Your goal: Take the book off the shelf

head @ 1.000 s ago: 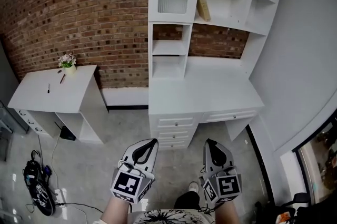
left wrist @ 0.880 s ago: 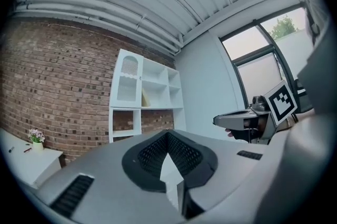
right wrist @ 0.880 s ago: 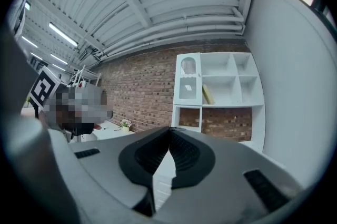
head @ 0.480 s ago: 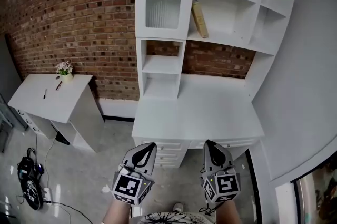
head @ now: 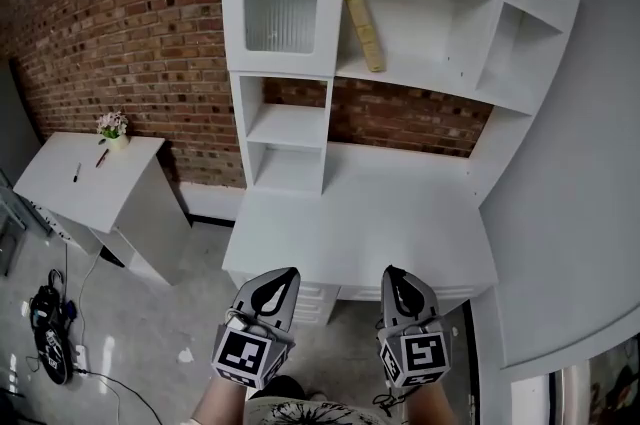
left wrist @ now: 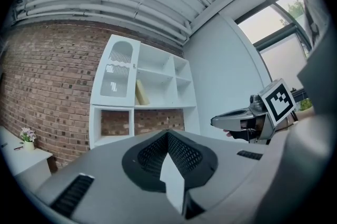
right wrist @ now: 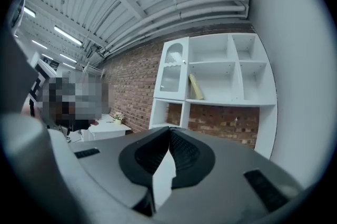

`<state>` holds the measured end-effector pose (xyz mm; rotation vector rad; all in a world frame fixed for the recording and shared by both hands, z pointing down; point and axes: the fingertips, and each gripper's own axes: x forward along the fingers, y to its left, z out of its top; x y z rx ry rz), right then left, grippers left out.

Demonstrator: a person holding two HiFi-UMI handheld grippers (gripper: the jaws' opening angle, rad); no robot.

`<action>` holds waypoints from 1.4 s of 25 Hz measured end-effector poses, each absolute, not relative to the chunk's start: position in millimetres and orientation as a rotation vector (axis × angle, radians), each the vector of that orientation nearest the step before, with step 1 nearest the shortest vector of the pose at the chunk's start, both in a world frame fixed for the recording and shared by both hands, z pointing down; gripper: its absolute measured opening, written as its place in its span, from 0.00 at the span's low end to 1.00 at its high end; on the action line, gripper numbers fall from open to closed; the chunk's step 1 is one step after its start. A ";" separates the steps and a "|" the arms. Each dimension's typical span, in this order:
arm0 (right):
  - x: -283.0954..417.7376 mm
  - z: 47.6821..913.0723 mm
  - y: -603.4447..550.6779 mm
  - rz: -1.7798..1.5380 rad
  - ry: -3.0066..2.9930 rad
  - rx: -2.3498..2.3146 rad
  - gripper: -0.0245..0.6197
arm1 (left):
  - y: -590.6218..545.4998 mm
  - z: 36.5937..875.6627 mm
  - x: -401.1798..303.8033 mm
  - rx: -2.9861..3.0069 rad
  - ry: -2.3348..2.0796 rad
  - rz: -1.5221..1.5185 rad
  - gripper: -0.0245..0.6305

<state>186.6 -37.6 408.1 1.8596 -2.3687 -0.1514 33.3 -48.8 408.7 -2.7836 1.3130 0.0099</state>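
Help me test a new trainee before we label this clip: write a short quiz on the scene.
1. True or false: the book lies flat on the desk.
2. What stands on the side table at the left? A) a flower pot B) a lamp C) a kettle
3. Fill in: the left tool and the right tool are both ____ and hold nothing.

Key: 1 false, it leans tilted on the upper shelf; 2 A; 3 shut.
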 end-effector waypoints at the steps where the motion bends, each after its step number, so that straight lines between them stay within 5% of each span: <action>1: 190.8 408.3 -45.2 -0.154 -2.367 1.862 0.05 | -56.4 411.5 37.6 -2.783 1.313 0.008 0.05; 35: 238.2 356.5 -398.4 -0.211 -2.309 2.033 0.05 | -404.1 358.7 86.7 -2.809 1.193 0.100 0.05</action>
